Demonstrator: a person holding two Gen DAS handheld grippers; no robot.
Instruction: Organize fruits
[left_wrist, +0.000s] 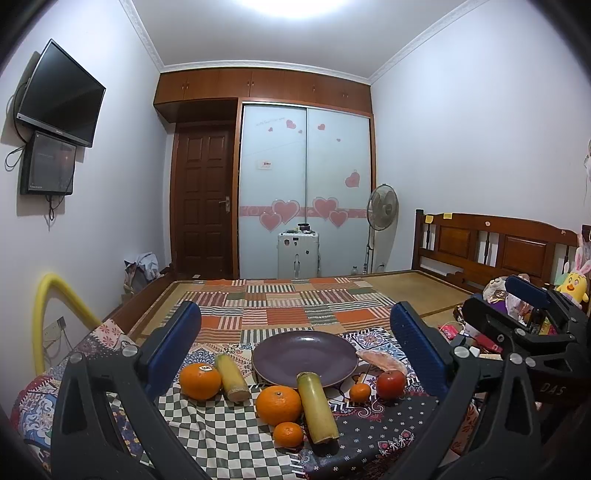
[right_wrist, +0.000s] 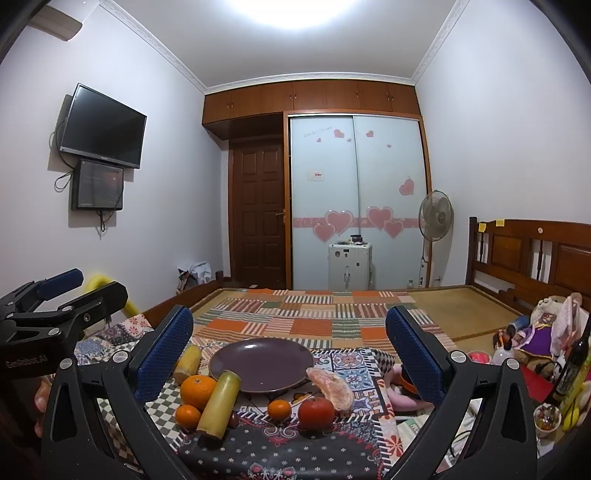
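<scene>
Left gripper (left_wrist: 295, 328) hovered above the near edge of the cloth-covered table (left_wrist: 221, 435); its blue-padded jaws stood wide apart, nothing between them. Right gripper (right_wrist: 290, 328) likewise: jaws apart and empty. Each gripper showed at the other camera's frame edge, held level and beside its partner.

Fruit lay low in the centre of both frames. An empty purple plate (left_wrist: 280, 356) sat at lower centre, furthest from the cameras. In the left wrist view: a large orange (left_wrist: 200, 381) with a sticker at lower left, touching a short yellow-green stalk (left_wrist: 232, 377). A second large orange (left_wrist: 279, 405) sat just in front of the plate, beside a longer stalk (left_wrist: 318, 408) whose far end overlapped the plate's rim. A small tangerine (left_wrist: 288, 434) lay nearest the camera, another tangerine (left_wrist: 360, 392) to the right, next to a red tomato-like fruit (left_wrist: 390, 384). A peeled pinkish segment (left_wrist: 380, 361) lay against the plate's right rim.

Background: bed (left_wrist: 491, 247), wardrobe (left_wrist: 306, 184), fan (left_wrist: 382, 206), wall screen (left_wrist: 61, 94).
</scene>
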